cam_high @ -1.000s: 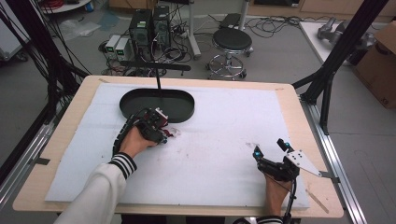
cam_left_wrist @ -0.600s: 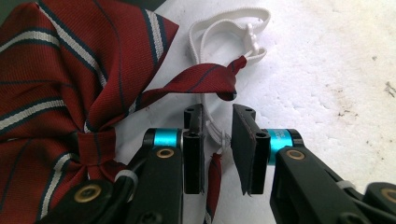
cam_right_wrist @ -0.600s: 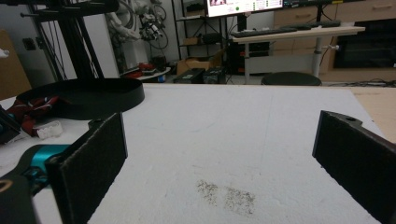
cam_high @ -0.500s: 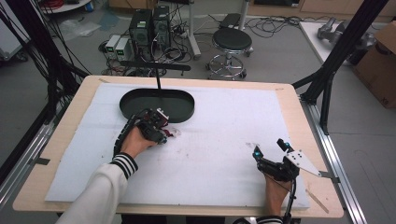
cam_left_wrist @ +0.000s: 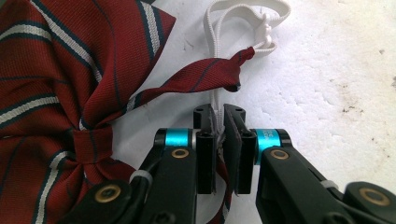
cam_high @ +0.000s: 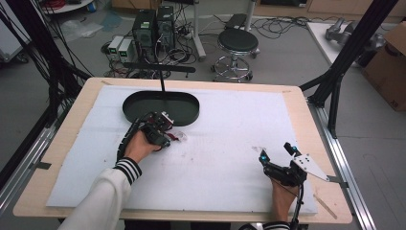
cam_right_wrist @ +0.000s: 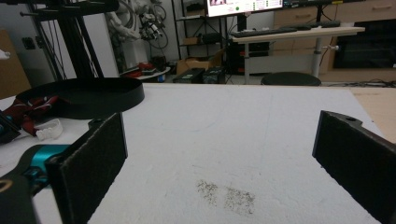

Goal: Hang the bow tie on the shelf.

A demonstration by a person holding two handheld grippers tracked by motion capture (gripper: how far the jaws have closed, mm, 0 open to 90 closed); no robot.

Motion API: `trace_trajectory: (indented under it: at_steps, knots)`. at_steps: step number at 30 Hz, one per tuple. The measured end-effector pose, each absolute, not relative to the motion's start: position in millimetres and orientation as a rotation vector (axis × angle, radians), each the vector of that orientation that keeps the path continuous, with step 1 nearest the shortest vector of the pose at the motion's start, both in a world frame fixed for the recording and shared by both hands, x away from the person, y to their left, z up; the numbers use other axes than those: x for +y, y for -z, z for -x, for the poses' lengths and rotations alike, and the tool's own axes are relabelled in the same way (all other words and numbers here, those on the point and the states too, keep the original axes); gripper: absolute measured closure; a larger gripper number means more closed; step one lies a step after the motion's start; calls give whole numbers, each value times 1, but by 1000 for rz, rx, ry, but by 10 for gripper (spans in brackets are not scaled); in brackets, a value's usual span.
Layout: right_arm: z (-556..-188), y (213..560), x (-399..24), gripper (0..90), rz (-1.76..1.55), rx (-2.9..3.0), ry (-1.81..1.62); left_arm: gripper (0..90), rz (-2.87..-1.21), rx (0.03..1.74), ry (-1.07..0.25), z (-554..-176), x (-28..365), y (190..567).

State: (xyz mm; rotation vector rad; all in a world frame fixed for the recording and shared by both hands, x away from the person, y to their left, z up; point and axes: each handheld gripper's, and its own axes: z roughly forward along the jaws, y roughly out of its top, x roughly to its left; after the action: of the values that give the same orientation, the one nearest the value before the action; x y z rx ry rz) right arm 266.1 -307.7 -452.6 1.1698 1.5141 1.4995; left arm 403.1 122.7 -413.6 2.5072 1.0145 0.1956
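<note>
Left gripper (cam_left_wrist: 218,140): jaws pressed together on the white elastic band (cam_left_wrist: 215,100) of a red striped bow tie (cam_left_wrist: 51,84). In the high view the bow tie (cam_high: 173,136) lies on the white mat (cam_high: 225,139) just at the 6 o'clock rim of the black oval tray (cam_high: 143,103), right beside the left gripper (cam_high: 158,134).

Right gripper (cam_high: 277,153): jaws spread wide, nothing between them, resting near the mat's 4 o'clock corner, well apart from the tie. Its own view shows the tray (cam_right_wrist: 88,95) and the tie (cam_right_wrist: 28,109) off at 10 o'clock.

Risks (judgement): the hold is on the thin elastic alone, not the fabric. A lift could stretch the band, and the bow would swing or drag on the mat. The band may slip out of the pads; how deep it sits between them is hard to read from the left gripper view. If the tie is meant for the tray, the dangling bow could catch on the rim.

Versus 1.0 s ago: the left hand sits in nearly the same spot by the tray; the right gripper has hardly shifted. No lift yet.
</note>
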Motion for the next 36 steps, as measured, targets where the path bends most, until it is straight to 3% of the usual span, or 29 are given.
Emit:
trace_trajectory:
  at_steps: [14, 36]
  knots:
    - [-267, 453, -309, 20, -1185, 1508, -1504, 834, -2496, 1014, -193, -399, 137, 395]
    - [-267, 453, -309, 20, -1178, 1512, -1500, 835, -2246, 944, -337, -395, 172, 331]
